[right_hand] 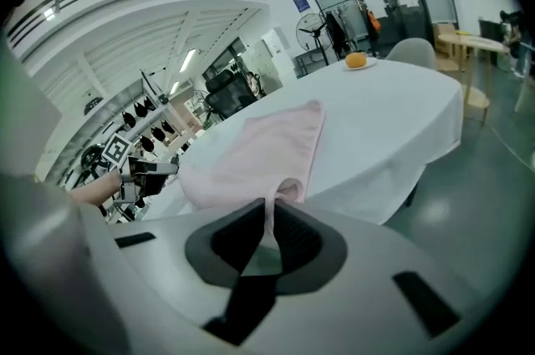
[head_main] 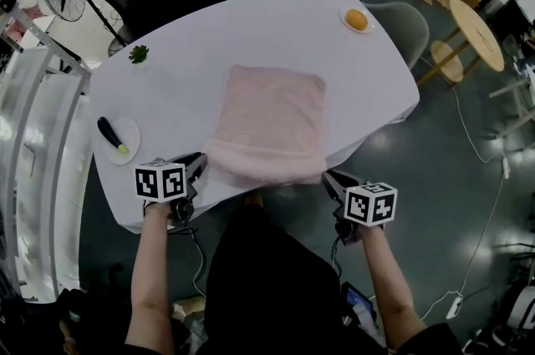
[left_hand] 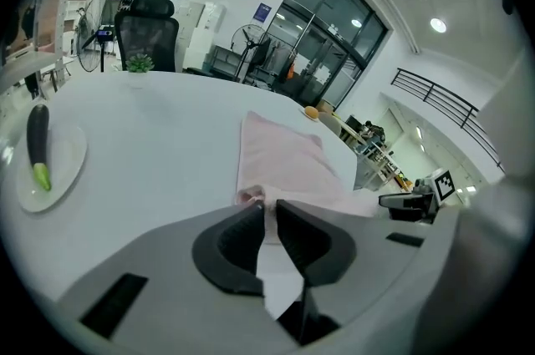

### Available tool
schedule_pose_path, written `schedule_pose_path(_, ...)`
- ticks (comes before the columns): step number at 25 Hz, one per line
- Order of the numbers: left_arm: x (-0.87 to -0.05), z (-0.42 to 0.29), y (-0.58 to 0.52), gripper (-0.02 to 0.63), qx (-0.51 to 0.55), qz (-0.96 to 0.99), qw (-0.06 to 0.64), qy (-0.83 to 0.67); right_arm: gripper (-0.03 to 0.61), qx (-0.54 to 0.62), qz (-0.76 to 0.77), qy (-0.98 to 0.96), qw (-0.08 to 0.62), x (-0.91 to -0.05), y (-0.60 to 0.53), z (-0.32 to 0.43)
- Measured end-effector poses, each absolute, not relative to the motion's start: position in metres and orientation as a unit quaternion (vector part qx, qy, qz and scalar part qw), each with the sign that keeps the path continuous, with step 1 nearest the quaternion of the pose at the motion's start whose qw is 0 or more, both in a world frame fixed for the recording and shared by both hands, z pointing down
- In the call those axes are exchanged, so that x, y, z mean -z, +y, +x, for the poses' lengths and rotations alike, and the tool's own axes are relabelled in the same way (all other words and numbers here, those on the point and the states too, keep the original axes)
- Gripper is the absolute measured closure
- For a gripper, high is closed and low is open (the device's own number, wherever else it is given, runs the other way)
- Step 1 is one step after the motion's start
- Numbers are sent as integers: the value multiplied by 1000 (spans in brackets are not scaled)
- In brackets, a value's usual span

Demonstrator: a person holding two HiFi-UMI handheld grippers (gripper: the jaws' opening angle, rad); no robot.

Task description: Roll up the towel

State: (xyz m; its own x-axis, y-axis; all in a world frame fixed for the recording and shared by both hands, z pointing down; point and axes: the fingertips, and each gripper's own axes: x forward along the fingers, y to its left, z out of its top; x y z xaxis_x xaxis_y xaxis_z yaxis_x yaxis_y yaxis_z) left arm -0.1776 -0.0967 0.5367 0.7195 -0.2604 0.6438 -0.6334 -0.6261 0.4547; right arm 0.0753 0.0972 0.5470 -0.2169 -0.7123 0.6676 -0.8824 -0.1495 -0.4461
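Forearms: the person's forearms (head_main: 152,261) reach in from the bottom of the head view, each carrying a marker cube at the near edge of the bench (head_main: 175,82).
Left hand-held gripper (left_hand: 269,207): jaws almost together, nipping a small bunched fold at the near left corner of the towel (head_main: 272,119).
Right hand-held gripper (right_hand: 267,215): jaws nearly closed on a thin pleat of cloth at the near right corner, which runs up between the pads.
Towel position: pink, spread flat ahead of both grippers. Its near edge is drawn to the bench's rim and sags a little between the two grips; the far edge lies well ahead.
Surroundings: an eggplant (head_main: 111,134) on a plate (head_main: 127,128) lies just left of the left gripper. An orange (head_main: 356,19) sits far ahead of the right gripper, and a small green plant (head_main: 139,54) far ahead of the left. All are clear of the cloth.
Step in hand: judged as the start of the roll. Both near corners are gripped, and no turn of cloth is formed yet.
Next move calls for: carrying both corners forward and over together, at even height and pace. The first fold should land straight across the towel, and the grips should then be reset to keep the roll tight.
Risk: uneven hands would skew the roll into a cone.
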Motion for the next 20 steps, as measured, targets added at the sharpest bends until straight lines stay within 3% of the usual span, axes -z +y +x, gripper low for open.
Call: schedule_pose_path(20, -565, -130, -186, 574, -299, 830, 353, -312, 572, -450, 687, -560, 110, -572, 32, 144)
